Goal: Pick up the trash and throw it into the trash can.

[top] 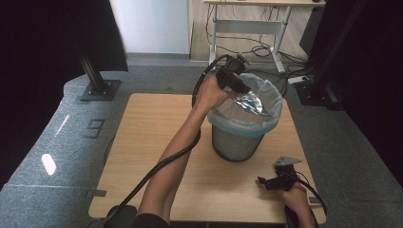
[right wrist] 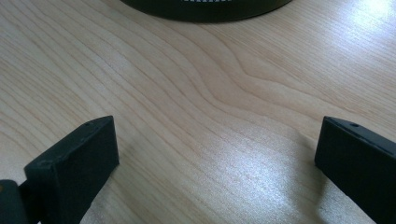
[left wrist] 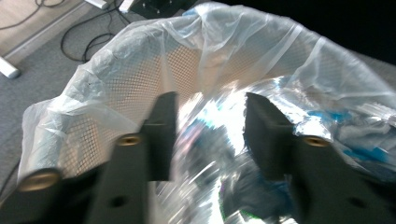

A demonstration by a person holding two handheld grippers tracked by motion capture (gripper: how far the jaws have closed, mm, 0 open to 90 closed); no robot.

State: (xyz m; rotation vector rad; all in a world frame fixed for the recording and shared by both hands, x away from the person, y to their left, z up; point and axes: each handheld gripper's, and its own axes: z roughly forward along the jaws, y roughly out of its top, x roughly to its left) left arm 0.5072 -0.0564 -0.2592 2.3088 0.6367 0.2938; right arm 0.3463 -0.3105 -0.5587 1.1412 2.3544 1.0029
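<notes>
Wood-grain table carries a mesh wastebasket lined with a clear plastic bag, standing toward the far right part of the tabletop. The bag's rim is folded out over the top of the basket.

The left gripper is held above the basket's near-left rim, tilted down into the opening. Just beside its tips, inside the liner, lies a crumpled silver foil wrapper. In the left gripper view the two black jaws stand apart with the shiny foil showing in the gap between them; the picture is blurred there, so whether the jaws touch the foil cannot be told. The mesh wall shows through the bag behind the jaws.

The right gripper rests low near the table's near right corner, well apart from the basket, with a hand on it. In the right gripper view its jaws are spread wide over bare wood, nothing between them, and the basket's dark base lies at the top edge.
</notes>
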